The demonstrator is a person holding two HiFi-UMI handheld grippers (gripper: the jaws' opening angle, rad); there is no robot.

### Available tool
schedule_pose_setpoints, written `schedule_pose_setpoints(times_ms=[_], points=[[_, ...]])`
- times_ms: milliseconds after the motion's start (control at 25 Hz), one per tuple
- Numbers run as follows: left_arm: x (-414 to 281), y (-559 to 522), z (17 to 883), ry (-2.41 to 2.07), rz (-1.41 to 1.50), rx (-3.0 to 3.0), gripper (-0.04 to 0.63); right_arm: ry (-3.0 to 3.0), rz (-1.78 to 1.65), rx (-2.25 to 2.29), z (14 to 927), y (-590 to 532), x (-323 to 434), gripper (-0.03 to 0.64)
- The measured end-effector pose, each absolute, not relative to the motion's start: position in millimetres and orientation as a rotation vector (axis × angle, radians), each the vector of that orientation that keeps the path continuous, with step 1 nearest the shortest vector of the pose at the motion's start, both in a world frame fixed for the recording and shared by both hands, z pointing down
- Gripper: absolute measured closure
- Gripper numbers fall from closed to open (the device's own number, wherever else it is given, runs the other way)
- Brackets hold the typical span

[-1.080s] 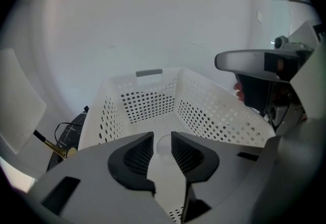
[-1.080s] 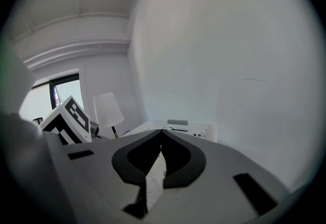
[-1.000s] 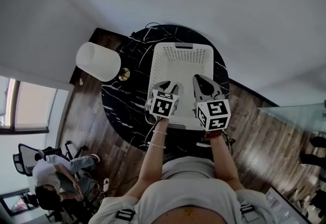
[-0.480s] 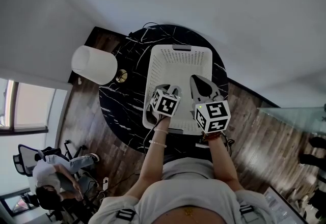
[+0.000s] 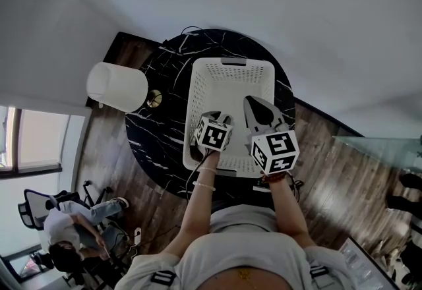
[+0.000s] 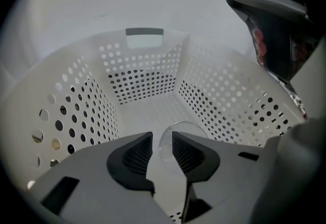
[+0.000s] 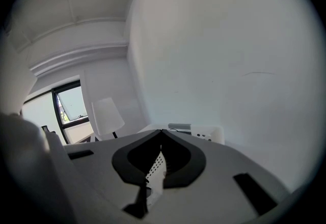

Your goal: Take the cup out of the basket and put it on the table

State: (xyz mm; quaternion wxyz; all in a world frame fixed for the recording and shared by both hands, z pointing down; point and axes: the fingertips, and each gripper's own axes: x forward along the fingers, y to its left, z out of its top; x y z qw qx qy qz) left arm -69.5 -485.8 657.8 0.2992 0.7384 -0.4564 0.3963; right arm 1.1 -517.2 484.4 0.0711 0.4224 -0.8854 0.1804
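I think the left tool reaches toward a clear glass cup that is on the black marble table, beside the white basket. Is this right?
Not quite. The clear glass cup is inside the white perforated plastic basket, on its floor, as the left gripper view shows. The left tool does reach toward it, jaws apart.

One white perforated basket (image 5: 227, 81). One round black marble table (image 5: 155, 134) under it. One clear cup (image 6: 166, 145) in the basket. One grey handle (image 6: 144, 31) shows on the basket's far wall.

Two hand-held grippers: left gripper (image 5: 221, 115) and right gripper (image 5: 256, 105). One marker cube on each, two cubes total.

One white lamp shade (image 5: 117, 86), one brass lamp base (image 5: 153, 99).

Two people: one holding the grippers, with two bare forearms in view and two bracelets (image 5: 206, 179) on the left wrist, and one seated person (image 5: 69, 229) at lower left. One office chair (image 5: 31, 206). One window (image 7: 71, 111).
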Motion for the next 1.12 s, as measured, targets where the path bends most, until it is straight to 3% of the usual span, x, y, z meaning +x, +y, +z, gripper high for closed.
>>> schedule_pose_setpoints(times_ms=[600,1120], points=[[-66,-484,665,-1.179,1.006,1.963,0.488,-2.681,0.59,1.254,484,-519,1,0.607],[-68,-483,666,-1.199,1.118,1.974,0.528,-2.684,0.602,1.284,481,-519,12,0.609]])
